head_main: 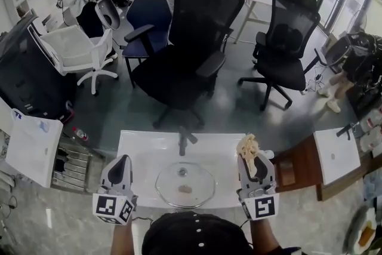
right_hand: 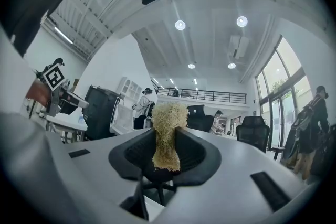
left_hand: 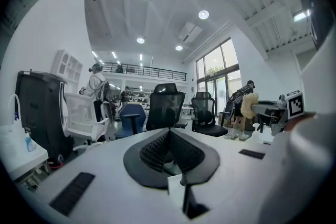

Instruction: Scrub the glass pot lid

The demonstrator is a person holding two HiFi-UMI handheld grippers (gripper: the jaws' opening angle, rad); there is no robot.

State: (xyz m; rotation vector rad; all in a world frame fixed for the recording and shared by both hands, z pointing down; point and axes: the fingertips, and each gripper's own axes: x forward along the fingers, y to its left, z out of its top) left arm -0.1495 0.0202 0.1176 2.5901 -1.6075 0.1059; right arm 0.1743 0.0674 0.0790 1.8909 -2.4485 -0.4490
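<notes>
The right tool (head_main: 250,159) pinches a straw-coloured scrub pad (head_main: 246,145); the left tool (head_main: 122,163) is pressed together, empty. Between them the glass lid (head_main: 197,181) lies knob-up on the white table (head_main: 143,149), with neither tool on it. Scrubbing seems about to start: next, lower the pad onto the glass.

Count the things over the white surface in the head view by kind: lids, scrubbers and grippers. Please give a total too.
Glass pot lid: 1
Fibre scrubber: 1, clamped in the right gripper
Grippers: 2, the right one and the left gripper, which is shut and empty
Total: 4
</notes>
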